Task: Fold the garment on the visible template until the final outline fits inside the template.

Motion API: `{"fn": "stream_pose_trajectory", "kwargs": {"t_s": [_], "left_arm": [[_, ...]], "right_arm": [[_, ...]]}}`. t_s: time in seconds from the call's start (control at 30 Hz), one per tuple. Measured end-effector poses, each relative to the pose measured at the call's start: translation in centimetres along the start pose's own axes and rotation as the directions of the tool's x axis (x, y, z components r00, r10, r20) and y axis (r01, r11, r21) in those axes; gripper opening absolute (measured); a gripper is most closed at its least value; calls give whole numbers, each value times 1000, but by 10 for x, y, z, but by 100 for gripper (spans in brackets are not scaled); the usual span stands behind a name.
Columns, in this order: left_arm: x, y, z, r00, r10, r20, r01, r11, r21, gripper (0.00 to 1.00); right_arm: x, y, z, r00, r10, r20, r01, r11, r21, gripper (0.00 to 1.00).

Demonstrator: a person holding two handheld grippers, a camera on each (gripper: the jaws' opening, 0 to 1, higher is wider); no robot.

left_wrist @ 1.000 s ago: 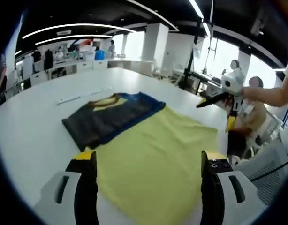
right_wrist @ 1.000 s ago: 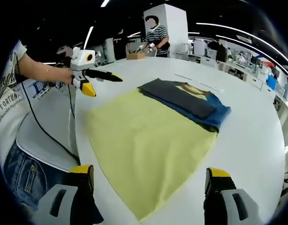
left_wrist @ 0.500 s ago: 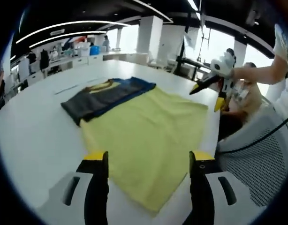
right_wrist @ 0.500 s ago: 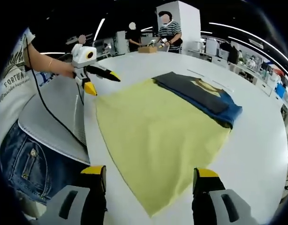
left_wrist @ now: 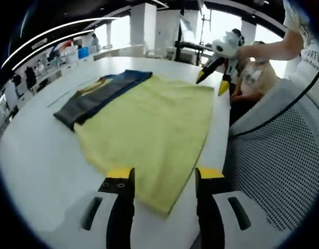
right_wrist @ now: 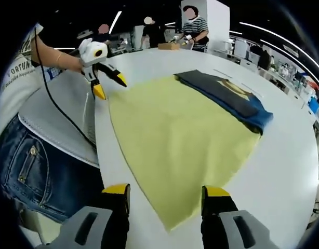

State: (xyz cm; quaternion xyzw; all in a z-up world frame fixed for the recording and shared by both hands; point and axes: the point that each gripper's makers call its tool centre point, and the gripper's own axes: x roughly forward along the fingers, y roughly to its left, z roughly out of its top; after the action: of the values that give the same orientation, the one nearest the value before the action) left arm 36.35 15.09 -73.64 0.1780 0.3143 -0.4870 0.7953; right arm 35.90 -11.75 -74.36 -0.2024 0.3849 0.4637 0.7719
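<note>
Two cloths lie on the white table [left_wrist: 35,155]: a folded dark garment [left_wrist: 94,96] with a blue band and a yellow neck patch, and beside it, touching along one edge, the large yellow template [left_wrist: 149,124]. In the left gripper view the garment sits at the template's far left edge, its long axis running up and to the right along that edge; the template tapers toward the left gripper [left_wrist: 163,179], whose jaws stand parted, holding nothing, above the cloth's near corner. Farther right, the other gripper (yellow-tipped, held by a person's hand) hovers over the template's far right corner, next to a mesh chair back [left_wrist: 274,155].

In the right gripper view the person's jeans [right_wrist: 29,161] fill the left, the template [right_wrist: 175,135] spreads at centre, and the garment [right_wrist: 227,98] lies along its far right edge. The right gripper [right_wrist: 166,194] is parted and empty over the near corner. People stand beyond the table [right_wrist: 284,166].
</note>
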Motion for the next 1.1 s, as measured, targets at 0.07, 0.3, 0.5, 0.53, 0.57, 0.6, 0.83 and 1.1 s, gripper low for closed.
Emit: {"fn": "stream_pose_trajectory", "kwargs": {"t_s": [0.07, 0.3, 0.5, 0.53, 0.57, 0.6, 0.83, 1.1], "left_arm": [[0, -1, -4, 1000, -4, -11, 4, 1000, -1, 39], [-1, 2, -15, 998, 14, -64, -12, 999, 39, 35], [0, 2, -23, 995, 26, -95, -19, 997, 74, 31], [-1, 2, -24, 995, 20, -101, -12, 997, 81, 30], [-1, 1, -23, 995, 20, -99, -12, 997, 82, 29], [-1, 1, -23, 995, 17, -98, -9, 996, 88, 29], [1, 2, -22, 991, -6, -132, 20, 994, 107, 19], [7, 7, -18, 988, 12, -153, 6, 993, 116, 6]], "right_arm": [[0, 0, -4, 1000, 0, -16, 0, 1000, -15, 47], [0, -4, -17, 996, -25, -83, 17, 995, -96, 40], [0, -4, -20, 995, -20, -100, 10, 995, -99, 39], [0, -5, -20, 995, -19, -99, 10, 995, -97, 38], [0, -5, -20, 995, -18, -99, 8, 995, -95, 38], [1, -5, -20, 995, -18, -99, 8, 995, -96, 37], [1, -13, -18, 996, -25, -88, 18, 997, -79, 23], [2, -24, -15, 995, -62, -79, 58, 997, -58, 8]]}}
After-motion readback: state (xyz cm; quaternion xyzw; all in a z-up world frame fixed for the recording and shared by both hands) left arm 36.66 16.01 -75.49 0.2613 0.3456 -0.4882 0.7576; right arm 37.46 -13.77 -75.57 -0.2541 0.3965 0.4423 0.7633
